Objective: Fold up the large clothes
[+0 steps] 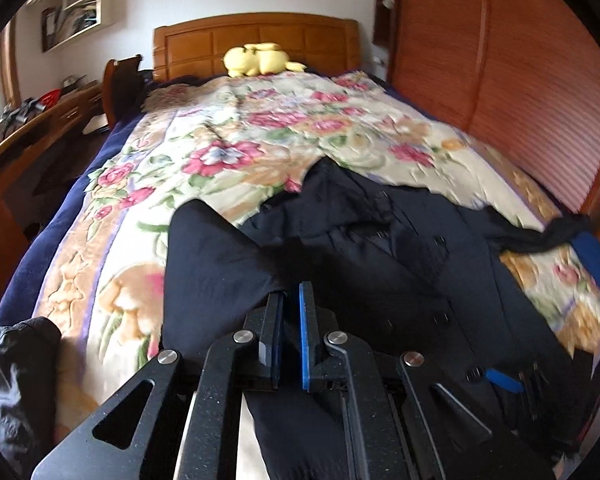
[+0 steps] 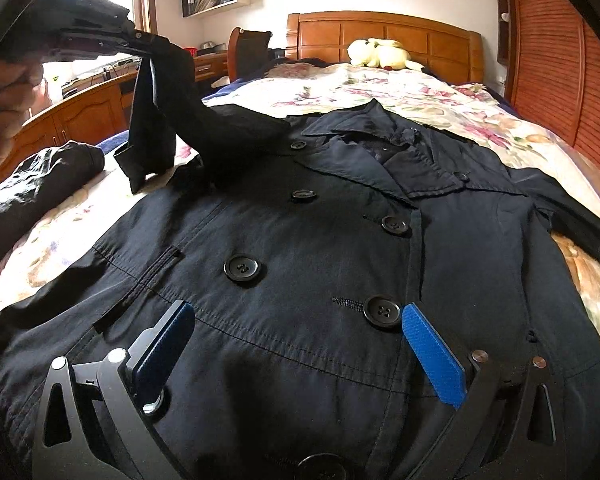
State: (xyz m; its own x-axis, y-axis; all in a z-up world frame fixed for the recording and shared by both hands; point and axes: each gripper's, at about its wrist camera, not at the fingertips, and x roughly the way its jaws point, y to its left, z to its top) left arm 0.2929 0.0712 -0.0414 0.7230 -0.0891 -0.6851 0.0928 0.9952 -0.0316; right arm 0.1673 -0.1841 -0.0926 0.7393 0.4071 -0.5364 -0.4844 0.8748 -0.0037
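A: What fills the room?

B: A bed [image 2: 440, 92] with a wooden headboard [image 2: 384, 38], spread with a floral blanket [image 1: 228, 148]. A louvered wooden wardrobe [image 1: 520, 92] stands along its right side, and a wooden desk [image 2: 84, 114] along the left.

A: And the garment?

B: A dark navy double-breasted coat [image 2: 320, 248] lies front-up on the blanket, collar toward the headboard, buttons fastened down the front. Its right-hand sleeve stretches out flat toward the wardrobe side. The other sleeve [image 2: 160, 120] is raised off the bed, its cuff hanging free above the blanket.

A: Who holds it up?

B: The left gripper [image 1: 290, 300]. Its blue-padded jaws stand nearly together, pinching dark sleeve cloth between them; the right wrist view shows it high at the upper left with the sleeve draped from it.

A: The right gripper [image 2: 300, 328]?

B: Spread wide apart, grasping nothing, low over the coat's front. One large black button [image 2: 381, 311] sits just beside its right pad [image 2: 432, 356].

A: Anything smaller?

B: Another dark bundled garment [image 2: 36, 184] lies near the bed's left edge, and a yellow plush toy [image 2: 380, 54] rests against the headboard.
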